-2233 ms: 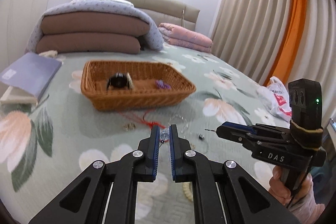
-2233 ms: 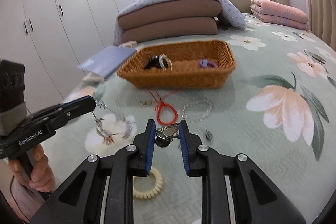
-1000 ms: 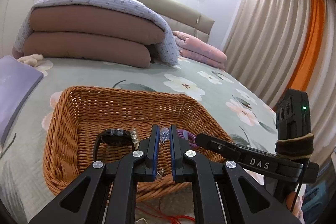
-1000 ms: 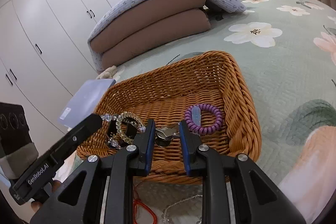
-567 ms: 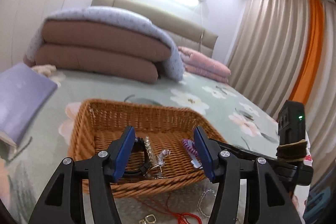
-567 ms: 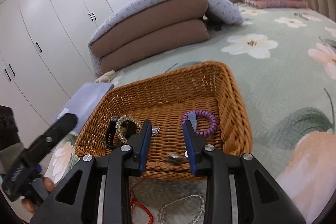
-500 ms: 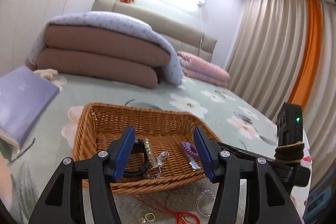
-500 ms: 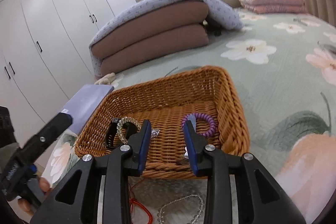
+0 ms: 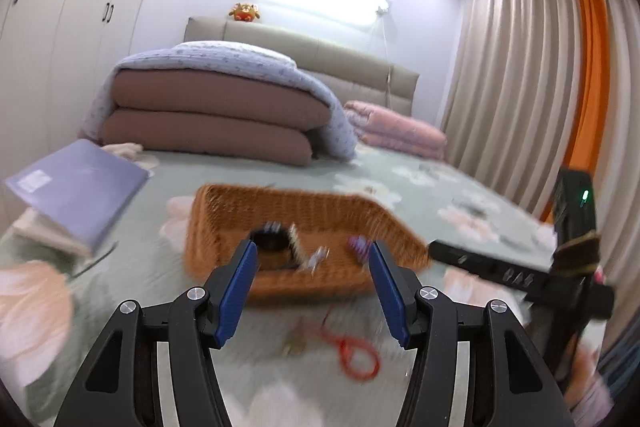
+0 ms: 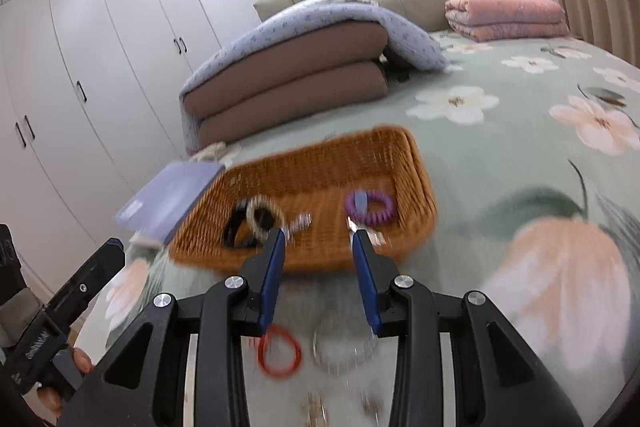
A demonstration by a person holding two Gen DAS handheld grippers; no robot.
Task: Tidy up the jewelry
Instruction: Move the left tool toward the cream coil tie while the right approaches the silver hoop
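Note:
A wicker basket (image 9: 224, 227) (image 10: 404, 163) sits on the floral bedspread. In it lie a black watch with a pearl bracelet (image 10: 250, 217), a crystal piece (image 10: 298, 223), a purple coil bracelet (image 10: 370, 207) and a small silver piece (image 10: 372, 235). On the bed nearer me lie a red cord loop (image 9: 356, 351) (image 10: 279, 350), a clear bead bracelet (image 10: 344, 345) and small metal pieces (image 9: 294, 345). My left gripper (image 9: 312, 269) is open and empty, short of the basket. My right gripper (image 10: 318, 251) is open and empty at the basket's near edge.
A purple book (image 9: 76, 183) lies left of the basket. Folded quilts (image 9: 208, 115) and a pink blanket (image 10: 506, 15) are stacked near the headboard. Wardrobes line the left wall, curtains (image 9: 520, 75) the right. Both views are motion-blurred.
Both grippers carried jewelry to the basket, opened and dropped it in. Now both have pulled back and up from the basket, open and empty.

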